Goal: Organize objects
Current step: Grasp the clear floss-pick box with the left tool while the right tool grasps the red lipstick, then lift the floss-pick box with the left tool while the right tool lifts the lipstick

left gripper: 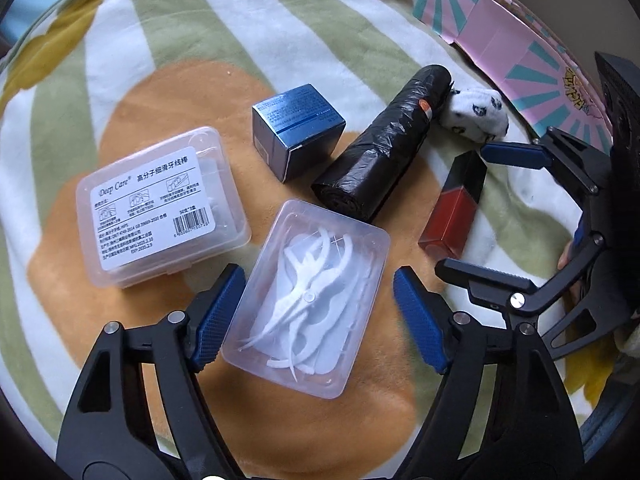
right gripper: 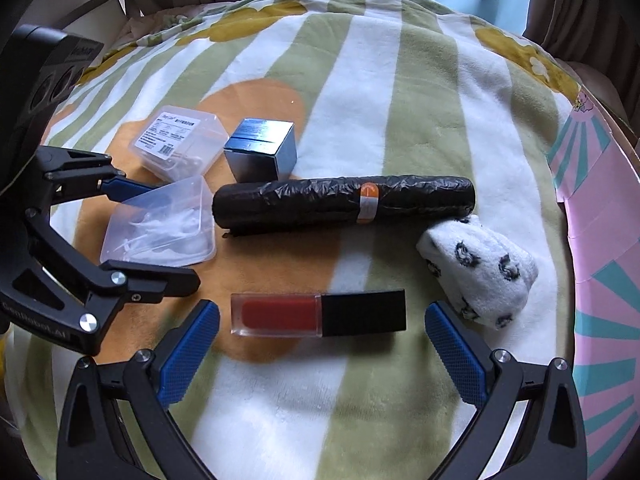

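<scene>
Green-and-white striped fleece blanket [right gripper: 420,80] with orange patches and mustard flowers. On it: glossy black bag roll [right gripper: 344,204] with orange-white band; beside it, white sock [right gripper: 480,272] with black prints, red-and-black lip-gloss tube [right gripper: 320,314], metallic blue box [right gripper: 262,150].

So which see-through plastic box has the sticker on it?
The clear plastic floss box farther from the left gripper has the white label. The other clear plastic box, between its open jaws, has none, so its white floss picks show.

Both wrist views overlook one blanket [left gripper: 168,40] closely
</scene>
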The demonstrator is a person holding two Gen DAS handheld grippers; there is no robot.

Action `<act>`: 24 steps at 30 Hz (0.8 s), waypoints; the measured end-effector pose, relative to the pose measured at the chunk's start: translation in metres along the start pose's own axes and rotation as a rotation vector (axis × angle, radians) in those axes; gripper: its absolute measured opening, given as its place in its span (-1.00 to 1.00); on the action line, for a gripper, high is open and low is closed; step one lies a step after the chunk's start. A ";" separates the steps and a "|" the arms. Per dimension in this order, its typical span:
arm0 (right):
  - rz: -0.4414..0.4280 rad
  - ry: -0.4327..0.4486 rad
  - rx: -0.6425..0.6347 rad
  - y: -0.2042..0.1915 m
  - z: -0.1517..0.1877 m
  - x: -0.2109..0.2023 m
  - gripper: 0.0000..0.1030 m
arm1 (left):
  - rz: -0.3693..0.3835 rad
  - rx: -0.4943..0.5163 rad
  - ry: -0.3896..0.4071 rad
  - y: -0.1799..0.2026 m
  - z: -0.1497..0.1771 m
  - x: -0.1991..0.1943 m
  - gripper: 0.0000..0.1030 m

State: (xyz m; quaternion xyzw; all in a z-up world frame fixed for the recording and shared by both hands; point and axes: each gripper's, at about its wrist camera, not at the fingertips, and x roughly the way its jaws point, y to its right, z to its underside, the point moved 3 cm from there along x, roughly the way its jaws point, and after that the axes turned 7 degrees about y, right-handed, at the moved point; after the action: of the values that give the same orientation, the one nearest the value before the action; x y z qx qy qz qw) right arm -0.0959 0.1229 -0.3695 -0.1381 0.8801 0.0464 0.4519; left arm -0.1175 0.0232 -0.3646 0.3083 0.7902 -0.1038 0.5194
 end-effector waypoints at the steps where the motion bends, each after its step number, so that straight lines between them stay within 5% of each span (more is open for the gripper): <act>1: 0.001 0.002 -0.001 0.000 0.000 0.001 0.95 | 0.001 0.002 0.000 0.000 0.000 0.000 0.42; 7: -0.013 -0.027 0.011 0.000 0.000 0.010 0.57 | 0.004 0.005 0.000 -0.005 -0.002 0.001 0.16; 14: 0.000 -0.028 0.008 0.002 -0.001 0.010 0.56 | -0.003 0.014 0.010 -0.006 -0.001 -0.002 -0.02; 24: 0.004 -0.031 0.005 0.005 -0.007 -0.004 0.56 | -0.015 -0.020 0.033 -0.006 -0.004 -0.018 -0.03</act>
State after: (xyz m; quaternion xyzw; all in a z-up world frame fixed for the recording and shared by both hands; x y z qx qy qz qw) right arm -0.1004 0.1266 -0.3623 -0.1346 0.8734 0.0474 0.4657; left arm -0.1187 0.0138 -0.3477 0.2989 0.8018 -0.0947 0.5087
